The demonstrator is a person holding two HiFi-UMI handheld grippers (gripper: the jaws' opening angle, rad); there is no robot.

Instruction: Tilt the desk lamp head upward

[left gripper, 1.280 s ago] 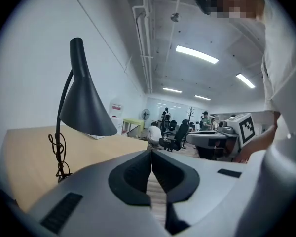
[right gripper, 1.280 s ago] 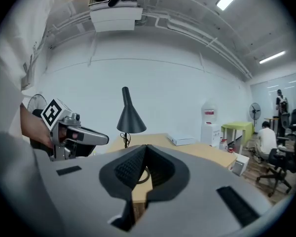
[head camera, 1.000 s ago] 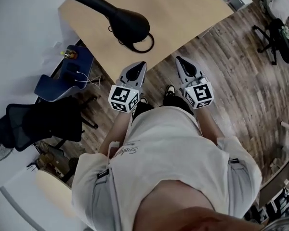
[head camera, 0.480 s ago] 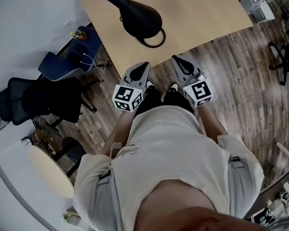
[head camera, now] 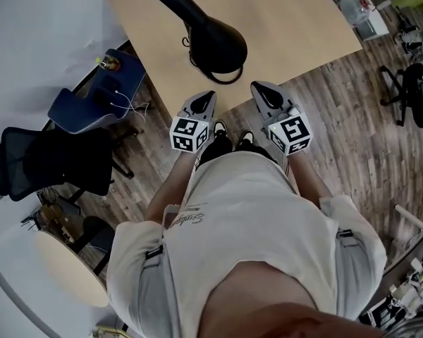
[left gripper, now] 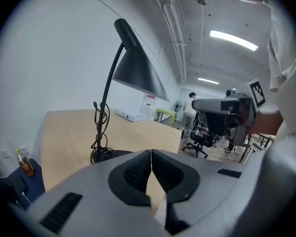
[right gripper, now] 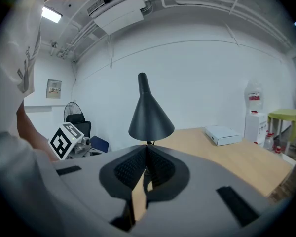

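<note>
A black desk lamp stands on the light wooden desk (head camera: pixel 289 20). Its cone-shaped head (head camera: pixel 213 39) points down, and the round base (head camera: pixel 222 72) sits near the desk's front edge. In the left gripper view the lamp head (left gripper: pixel 136 72) hangs from a thin curved stem (left gripper: pixel 108 95) with a cable wound round it. The right gripper view has the lamp head (right gripper: pixel 149 112) straight ahead. My left gripper (head camera: pixel 202 101) and right gripper (head camera: pixel 263 92) are both shut and empty, held just short of the desk's front edge, apart from the lamp.
A blue chair (head camera: pixel 102 97) and a black office chair (head camera: pixel 60 160) stand left of the desk. A white box (right gripper: pixel 224 134) lies on the desk's far part. Black office chairs (head camera: pixel 412 90) stand at the right on the wood floor. People stand far off (left gripper: pixel 191 107).
The view has shifted, so the lamp and desk now sit closer to both grippers. Both grippers stay shut and close together in front of the person.
</note>
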